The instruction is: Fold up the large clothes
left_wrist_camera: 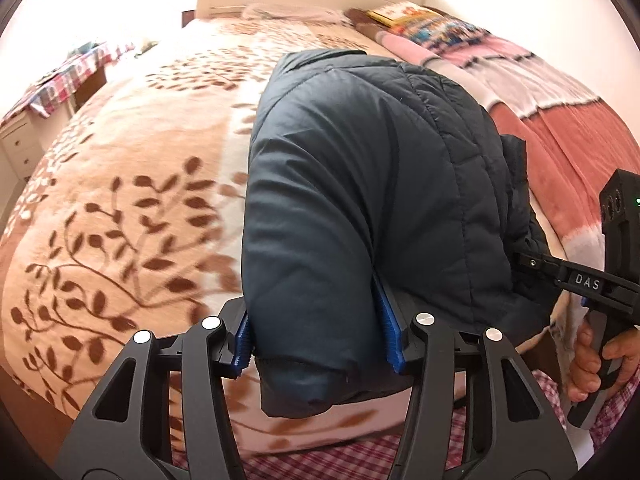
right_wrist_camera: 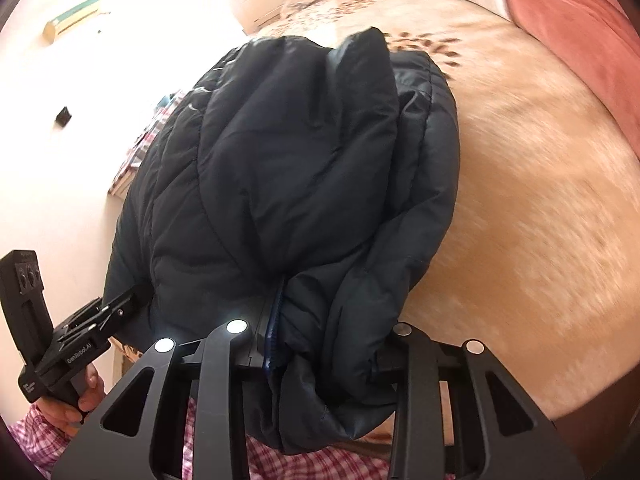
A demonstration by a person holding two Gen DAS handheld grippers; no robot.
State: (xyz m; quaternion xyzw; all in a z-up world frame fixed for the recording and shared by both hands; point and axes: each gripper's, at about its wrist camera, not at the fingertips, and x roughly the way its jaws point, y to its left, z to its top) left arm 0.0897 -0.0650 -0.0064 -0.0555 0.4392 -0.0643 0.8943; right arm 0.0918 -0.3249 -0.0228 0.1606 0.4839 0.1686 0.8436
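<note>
A dark navy quilted puffer jacket [left_wrist_camera: 360, 184], folded into a thick, puffy bundle with stitched channels showing, is held between 2 grippers above a bed. One padded end is pinched between the blue pads [left_wrist_camera: 386, 316] of the left gripper [left_wrist_camera: 316, 336], its jaws partly closed on the fabric. The opposite bunched edge is clamped in the narrowed jaws of the right gripper [right_wrist_camera: 320, 344], folds spilling below them. Beyond the jaws lies a beige leaf-patterned blanket [left_wrist_camera: 120, 200]; a pink striped blanket [left_wrist_camera: 552, 120] is seen further off.

Black tool [left_wrist_camera: 320, 332], blue pads [left_wrist_camera: 389, 320]
</note>
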